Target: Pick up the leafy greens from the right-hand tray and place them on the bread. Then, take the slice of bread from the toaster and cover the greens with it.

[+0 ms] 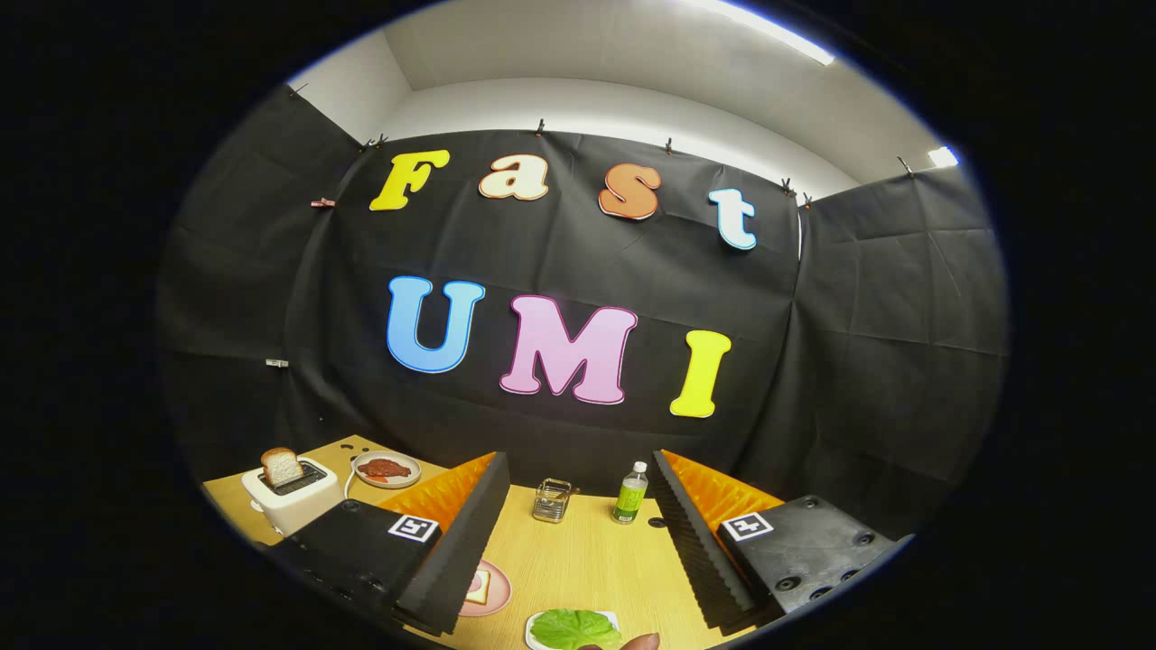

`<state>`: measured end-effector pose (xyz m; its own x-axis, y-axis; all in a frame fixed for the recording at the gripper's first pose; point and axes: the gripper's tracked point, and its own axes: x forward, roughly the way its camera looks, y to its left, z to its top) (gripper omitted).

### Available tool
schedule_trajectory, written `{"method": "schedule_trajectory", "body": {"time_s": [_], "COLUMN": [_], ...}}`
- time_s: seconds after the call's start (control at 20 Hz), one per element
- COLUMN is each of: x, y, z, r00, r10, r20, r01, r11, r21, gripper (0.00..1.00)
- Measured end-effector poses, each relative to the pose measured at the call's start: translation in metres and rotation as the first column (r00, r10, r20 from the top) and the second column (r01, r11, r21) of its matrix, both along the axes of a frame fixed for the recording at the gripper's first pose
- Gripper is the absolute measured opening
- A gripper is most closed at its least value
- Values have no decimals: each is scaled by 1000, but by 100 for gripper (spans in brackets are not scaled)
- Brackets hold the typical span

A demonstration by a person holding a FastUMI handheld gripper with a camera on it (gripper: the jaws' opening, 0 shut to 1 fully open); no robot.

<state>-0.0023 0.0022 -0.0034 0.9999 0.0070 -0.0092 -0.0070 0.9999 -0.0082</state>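
My gripper [578, 533] is open, its two fingers spread wide above the wooden table [578, 560] with nothing between them. Down between the fingers, close in, a leafy green [574, 628] lies on a small white tray [535, 632]. To its left, partly hidden by the left finger [456, 542], a slice of bread [479, 585] rests on a pink plate [497, 596]. Far to the left, beyond the left finger, a white toaster [291, 498] holds an upright slice of bread [281, 466].
A plate with red meat [386, 468] sits behind the toaster. A small clear wire-framed holder [551, 501] and a green bottle [630, 493] stand at the table's back edge, ahead between the fingers. A fingertip [641, 642] shows beside the greens tray.
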Motion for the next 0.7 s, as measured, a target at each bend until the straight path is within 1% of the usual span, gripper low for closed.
{"method": "schedule_trajectory", "body": {"time_s": [0.3, 0.4, 0.5, 0.6, 0.65, 0.7], "x": [1, 2, 3, 1, -2, -7], "y": [2, 7, 6, 9, 11, 12], "z": [-3, -10, -30, -54, -72, -93], "r00": [1000, 998, 990, 968, 949, 919], "r10": [12, 47, 89, 149, 184, 221], "r20": [-7, -35, -111, -200, -257, -327], "r01": [-12, -48, -95, -162, -204, -251], "r11": [1000, 999, 994, 985, 978, 966], "r21": [-13, -25, -47, -52, -54, -52], "gripper": [98, 98, 97, 98, 98, 98]}}
